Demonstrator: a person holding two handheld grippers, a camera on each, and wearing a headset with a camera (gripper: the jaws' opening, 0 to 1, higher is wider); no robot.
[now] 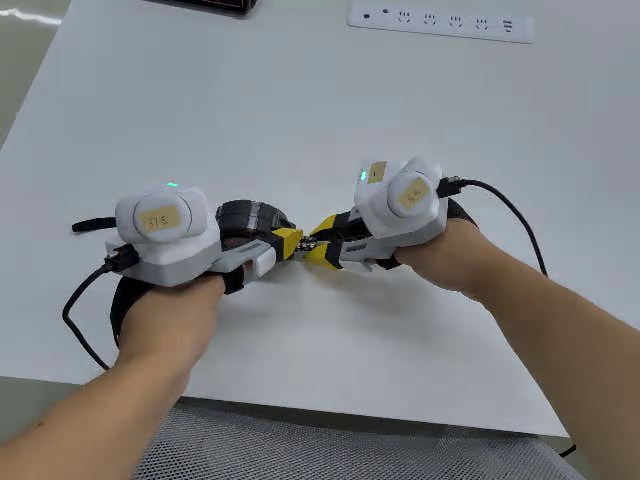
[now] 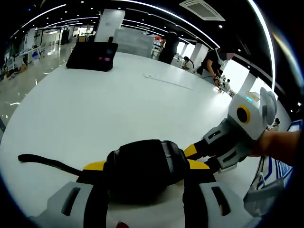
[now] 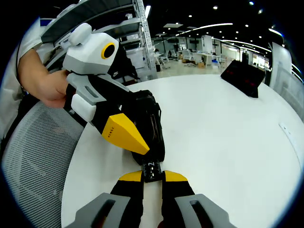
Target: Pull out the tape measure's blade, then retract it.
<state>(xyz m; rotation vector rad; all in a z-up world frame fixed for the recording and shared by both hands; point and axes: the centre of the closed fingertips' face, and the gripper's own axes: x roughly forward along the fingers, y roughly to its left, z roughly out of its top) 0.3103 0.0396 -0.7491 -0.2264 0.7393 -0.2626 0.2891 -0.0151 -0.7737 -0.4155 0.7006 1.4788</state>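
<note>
left gripper (image 2: 145,167) clamps the hard, chunky tape measure (image 1: 250,217) mid-table (image 1: 300,100) near the front edge, right gripper (image 3: 152,177) pinches the blade tip (image 3: 151,167); blade's likely thin, springy, kink-prone, so grip the hook end, pull straight.

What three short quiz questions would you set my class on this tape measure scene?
1. True or false: the left gripper is shut on the tape measure.
2. What does the right gripper pinch? A the blade; B a pen; C a cup.
3. Which long white thing lies at the far edge of the table?
Key: 1 true; 2 A; 3 the power strip.
</note>
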